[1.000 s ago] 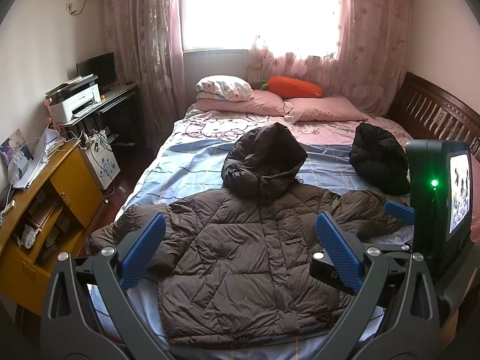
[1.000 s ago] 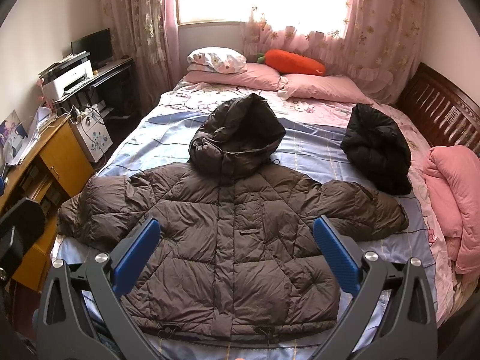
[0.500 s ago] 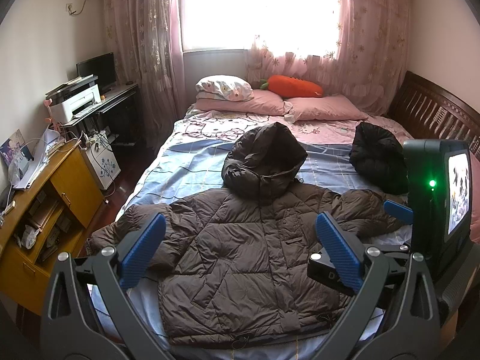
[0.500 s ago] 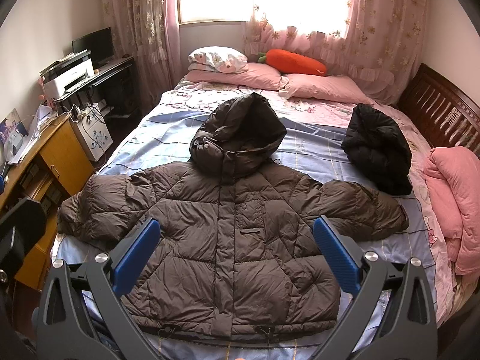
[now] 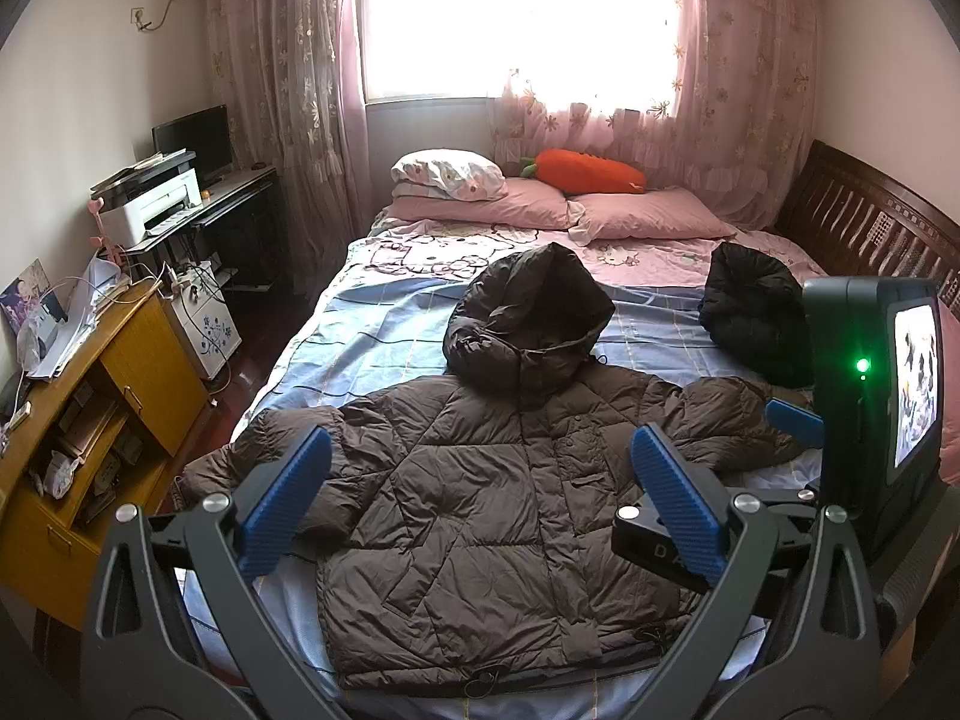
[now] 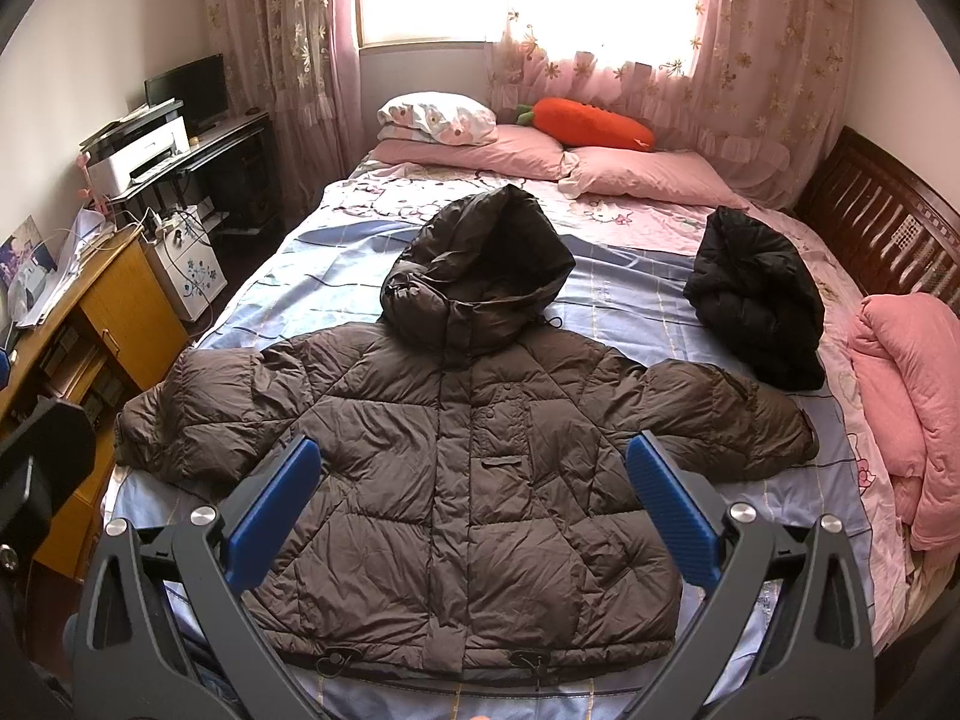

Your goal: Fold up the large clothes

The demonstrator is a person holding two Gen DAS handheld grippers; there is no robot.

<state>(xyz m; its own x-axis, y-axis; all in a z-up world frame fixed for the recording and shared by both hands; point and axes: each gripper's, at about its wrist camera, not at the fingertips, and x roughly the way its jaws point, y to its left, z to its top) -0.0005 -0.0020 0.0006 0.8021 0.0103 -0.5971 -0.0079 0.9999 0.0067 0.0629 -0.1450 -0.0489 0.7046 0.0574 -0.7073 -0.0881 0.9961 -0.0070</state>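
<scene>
**Brown hooded down jacket, spread flat on bed; both tongs empty**

Left gripper [image 5: 480,492]: blue-padded fingers [image 5: 285,501] wide apart, holding nothing, above the jacket's hem half. Right gripper [image 6: 471,495]: fingers equally spread, empty, above the jacket's lower front.

Brown jacket [image 6: 462,438]: front up, closed, sleeves stretched out to either side, hood [image 6: 480,264] bunched above the collar, hem toward the cameras, lying on the blue-and-pink bedsheet [image 6: 324,276].

Black garment [image 6: 756,306]: crumpled, beyond the right sleeve. Pink quilt [image 6: 906,408]: at the bed's right edge. Pink pillows [image 6: 636,177] and carrot cushion [image 6: 591,123]: by the window. Wooden desk [image 5: 72,420]: left of bed.
</scene>
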